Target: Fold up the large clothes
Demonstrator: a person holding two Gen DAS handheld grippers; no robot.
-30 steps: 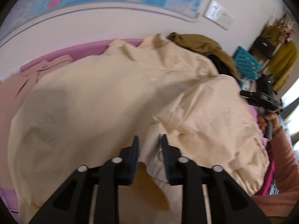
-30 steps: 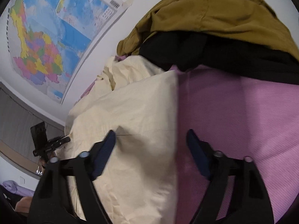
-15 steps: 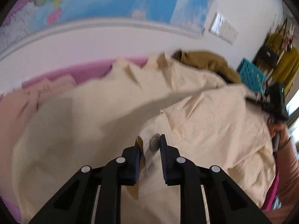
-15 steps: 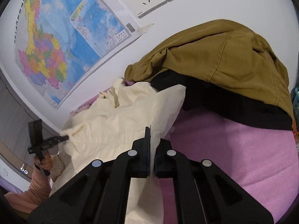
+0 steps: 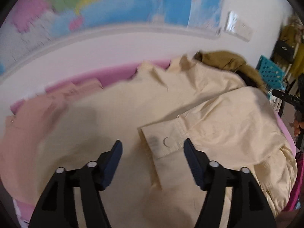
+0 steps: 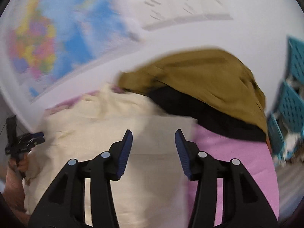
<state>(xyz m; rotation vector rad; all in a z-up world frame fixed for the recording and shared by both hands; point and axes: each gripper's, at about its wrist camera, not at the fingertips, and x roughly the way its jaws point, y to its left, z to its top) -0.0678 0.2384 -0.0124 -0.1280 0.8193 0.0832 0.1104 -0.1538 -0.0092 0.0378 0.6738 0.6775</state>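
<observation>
Cuff detail shows only in the left wrist view: a stitched sleeve cuff (image 5: 163, 142) with a round snap lies between the wide-open, empty left gripper (image 5: 153, 148). The right gripper (image 6: 153, 137), also spread and empty, hovers over the creased cream jacket (image 6: 106, 129) beside smooth pink bedding (image 6: 233, 157) and an olive garment (image 6: 199, 72)

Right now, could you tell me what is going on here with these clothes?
A person with a gripper in each hand is folding a cream jacket on a pink surface. Both the left gripper and right gripper are open and hold nothing. A sleeve cuff lies folded across the jacket. A mustard garment sits piled behind.
</observation>
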